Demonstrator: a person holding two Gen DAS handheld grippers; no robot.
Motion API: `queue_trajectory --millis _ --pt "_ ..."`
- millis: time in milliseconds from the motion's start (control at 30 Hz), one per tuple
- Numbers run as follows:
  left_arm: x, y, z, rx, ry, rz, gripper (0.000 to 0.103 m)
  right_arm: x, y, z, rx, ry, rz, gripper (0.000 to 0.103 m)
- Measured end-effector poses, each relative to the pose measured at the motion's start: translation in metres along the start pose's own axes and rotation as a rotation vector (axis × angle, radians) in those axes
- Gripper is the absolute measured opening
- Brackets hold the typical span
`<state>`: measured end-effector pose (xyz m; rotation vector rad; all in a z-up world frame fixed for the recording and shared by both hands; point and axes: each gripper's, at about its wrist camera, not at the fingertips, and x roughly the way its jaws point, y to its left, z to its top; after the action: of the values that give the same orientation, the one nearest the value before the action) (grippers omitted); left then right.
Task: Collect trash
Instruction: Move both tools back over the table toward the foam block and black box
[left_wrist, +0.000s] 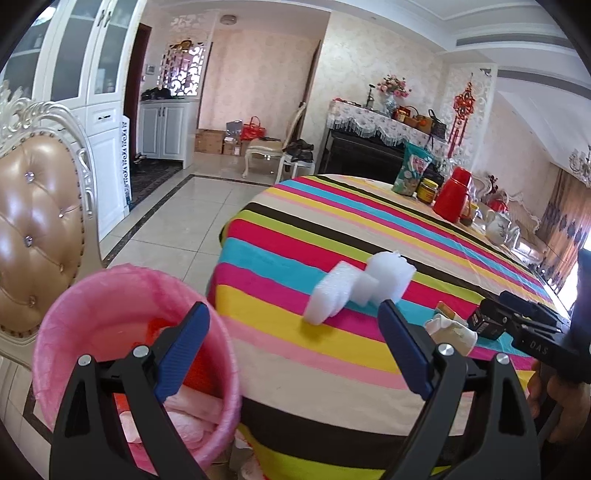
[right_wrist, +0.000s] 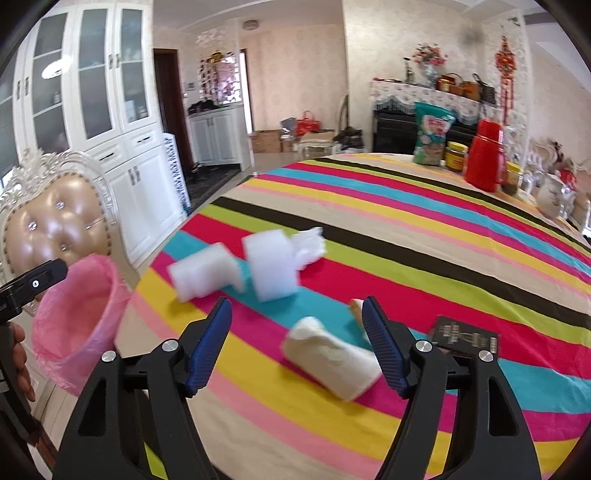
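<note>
The left gripper (left_wrist: 291, 325) has its blue-padded jaws spread wide and holds nothing, with the pink-lined round waste bin (left_wrist: 92, 295) near left beside the table edge. The right gripper (right_wrist: 297, 321) is likewise spread apart and empty above the striped multicoloured tablecloth (right_wrist: 424, 229), its jaws on either side of a crumpled cream paper wad (right_wrist: 332, 356). Two white foam blocks (right_wrist: 236, 267) lie farther left, and a small black carton (right_wrist: 465, 334) lies near right.
</note>
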<state>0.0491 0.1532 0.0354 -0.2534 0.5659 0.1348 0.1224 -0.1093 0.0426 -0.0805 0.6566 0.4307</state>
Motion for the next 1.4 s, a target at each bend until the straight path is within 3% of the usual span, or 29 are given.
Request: queue_trajectory --millis 467,767,1400 --pt "0.046 -0.031 0.006 0.048 0.039 -0.034 0.089 0.01 -0.059 -0.007 0.083 0.0 -0.113 0.078" --pt "0.085 -0.038 0.011 0.058 0.066 -0.052 0.089 0.023 -0.099 -0.016 0.151 0.05 -0.193 0.079" --pt "0.177 -0.053 0.018 0.132 0.157 -0.077 0.089 0.057 -0.134 -0.033 0.202 0.16 -0.288 0.082"
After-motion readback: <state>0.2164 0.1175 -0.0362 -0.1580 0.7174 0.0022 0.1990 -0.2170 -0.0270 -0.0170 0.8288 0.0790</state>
